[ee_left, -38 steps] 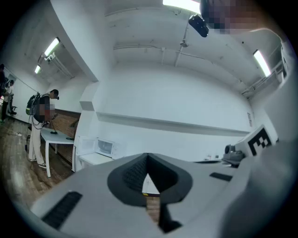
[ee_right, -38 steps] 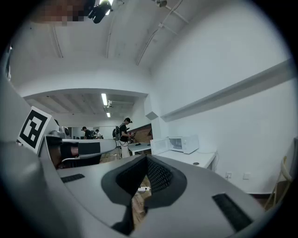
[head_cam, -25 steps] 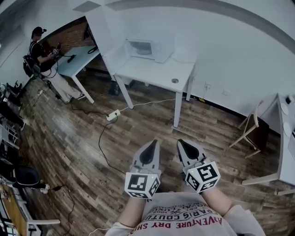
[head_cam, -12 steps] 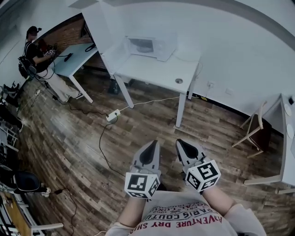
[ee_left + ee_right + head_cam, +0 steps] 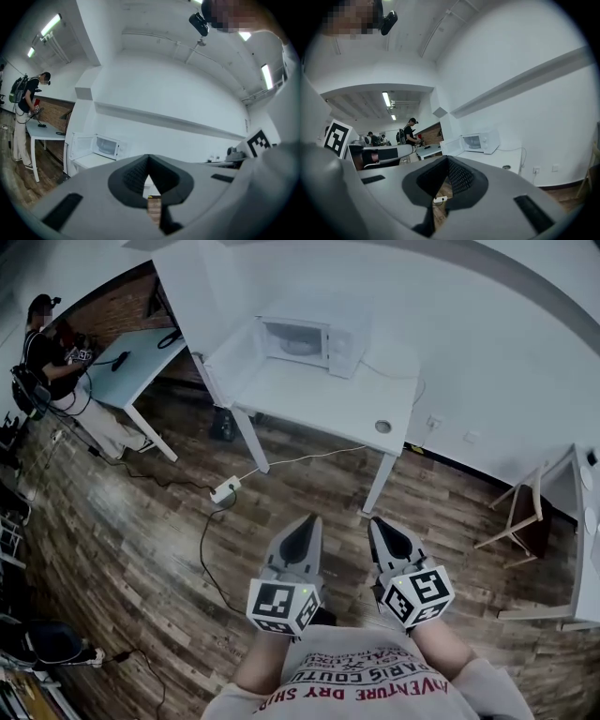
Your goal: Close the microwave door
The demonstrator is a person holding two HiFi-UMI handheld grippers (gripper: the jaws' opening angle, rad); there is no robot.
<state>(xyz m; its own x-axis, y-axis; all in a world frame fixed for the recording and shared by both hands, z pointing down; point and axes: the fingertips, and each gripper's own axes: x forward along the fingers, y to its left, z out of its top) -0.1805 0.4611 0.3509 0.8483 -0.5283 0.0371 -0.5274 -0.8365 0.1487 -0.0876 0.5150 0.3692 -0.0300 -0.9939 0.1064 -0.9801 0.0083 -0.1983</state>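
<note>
The microwave door (image 5: pixel 232 351) stands swung wide open at the left side of a white microwave (image 5: pixel 323 337). The microwave sits at the back of a white worktop (image 5: pixel 319 395) against the wall, well apart from the person.

The door is likely light and rigid and should swing freely on its hinge. The best place to push is probably its flat outer face near the free edge, far from the hinge. The last part of the push should be gentle, since the microwave might slide on the smooth worktop.

Both grippers are held low, near the person's body, above a wooden floor (image 5: pixel 141 531). The left gripper (image 5: pixel 305 529) has its jaws pressed together on nothing. The right gripper (image 5: pixel 384 531) is the same, jaws together and empty.
</note>
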